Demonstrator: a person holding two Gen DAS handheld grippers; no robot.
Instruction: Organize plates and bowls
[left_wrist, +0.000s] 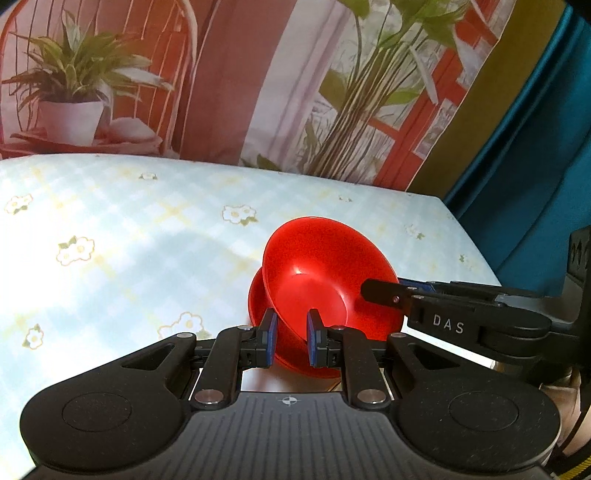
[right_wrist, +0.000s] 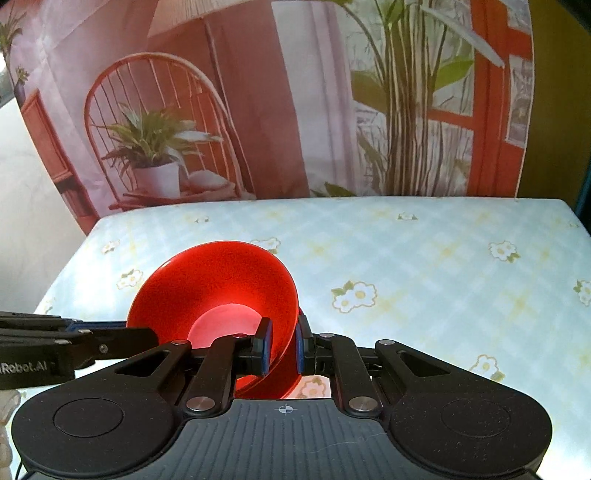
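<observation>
Both tongs, left (left_wrist: 291, 341) and right (right_wrist: 282, 345), pinch one red bowl (left_wrist: 317, 273) over the table (left_wrist: 110, 221); nothing looks put away yet.

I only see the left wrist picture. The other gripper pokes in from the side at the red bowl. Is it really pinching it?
Observer: Yes. In the right wrist view the right gripper has the bowl wall between its pads, one pad inside the bowl and one outside.
Operator: What does my gripper look like from over there?
Observer: The left gripper sticks in from the left edge, with its tip at the bowl's rim. Its side has lettering ending in "Robot.AI", which your view never shows.
</observation>
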